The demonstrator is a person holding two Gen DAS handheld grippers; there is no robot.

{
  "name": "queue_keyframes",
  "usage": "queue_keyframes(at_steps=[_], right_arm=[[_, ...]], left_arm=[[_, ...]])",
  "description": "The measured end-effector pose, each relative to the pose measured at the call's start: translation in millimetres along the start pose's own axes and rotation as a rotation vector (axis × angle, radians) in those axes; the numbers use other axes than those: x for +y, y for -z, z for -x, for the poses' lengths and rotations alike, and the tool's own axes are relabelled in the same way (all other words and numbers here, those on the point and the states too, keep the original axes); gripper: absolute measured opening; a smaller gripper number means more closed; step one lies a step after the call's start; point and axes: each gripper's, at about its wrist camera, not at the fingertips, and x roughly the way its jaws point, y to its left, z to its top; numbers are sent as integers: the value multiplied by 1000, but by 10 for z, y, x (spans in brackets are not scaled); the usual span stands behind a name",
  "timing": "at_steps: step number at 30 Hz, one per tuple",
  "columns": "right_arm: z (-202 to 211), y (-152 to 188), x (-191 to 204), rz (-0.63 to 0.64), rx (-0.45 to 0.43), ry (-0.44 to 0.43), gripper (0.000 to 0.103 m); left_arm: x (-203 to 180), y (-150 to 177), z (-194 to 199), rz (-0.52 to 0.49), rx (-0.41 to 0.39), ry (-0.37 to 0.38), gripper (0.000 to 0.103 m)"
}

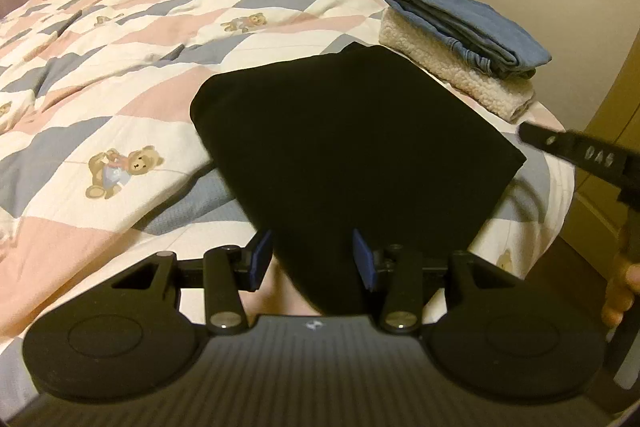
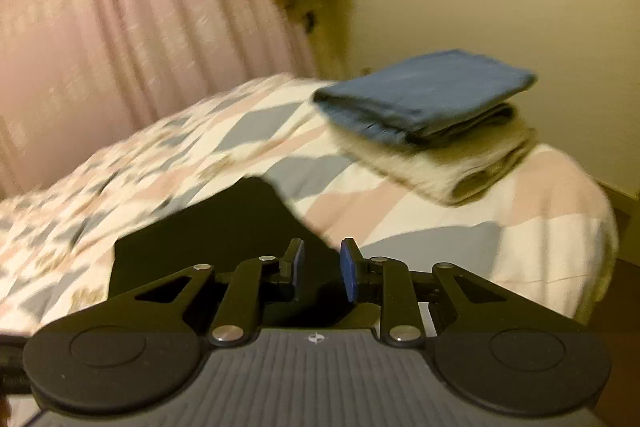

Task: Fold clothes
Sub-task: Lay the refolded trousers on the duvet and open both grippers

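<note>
Black folded garment [image 1: 352,147] lies flat on patchwork quilt [image 1: 120,75]. Just beyond garment: 2-piece stack, blue jeans [image 1: 472,27] on cream fleece [image 1: 460,79]. Left gripper [image 1: 314,259] wide open astride garment's near corner, gripping nothing. Right gripper [image 2: 322,269] partly open over garment's edge, empty.

Both tools are matte black. The left gripper [image 1: 312,259] and right gripper [image 2: 322,269] each carry blue pads [image 1: 365,259] on linkage arms with silver pivot screws [image 2: 226,333], two round discs, and a ribbed grey body (small white logo at its far edge).
</note>
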Motion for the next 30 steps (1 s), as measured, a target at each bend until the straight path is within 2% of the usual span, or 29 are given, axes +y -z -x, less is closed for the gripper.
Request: queue_keyframes(at_steps=[2,5,7,10,12,14,17,18,20,22,25,30], right_arm=[[-99,48,-23,9,42,-2,26],[-205,52,-81,26,97,41,27],[-172,-56,-124,5,72,21,27],[-181,-251,-69,35,16,-13,27],[-279,-336,4,75,18,-42,27],[-439,-305,63,125,62,-55,26],[-648,-120,-18,159,109,-6,27],[-703,-62,-73,149,117,1,27],[-760,-6,-235,55,120,-16,37],[-742,-21,-276,16,115,-27,37],[-646,-61,-256,-6,90,-25,37],[-238,-111,-111,5,-15,-37,36]], left_arm=[[-8,-4,8,-4,0,-2,39],[93,-84,96,-2,-41,7,37],[175,-158,147,-1,-73,7,36],[303,-313,150,-6,-122,-10,30],[323,-355,54,-21,-124,-12,26],[344,-395,-43,-37,-126,-15,25],[367,-414,-219,-55,-114,-14,25],[370,-390,-299,-58,-100,-10,25],[366,-341,-425,-65,-77,-14,25],[351,-287,-518,-74,-58,-28,25],[359,-252,-351,-45,-78,-8,24],[229,-107,7,-32,-105,48,23]])
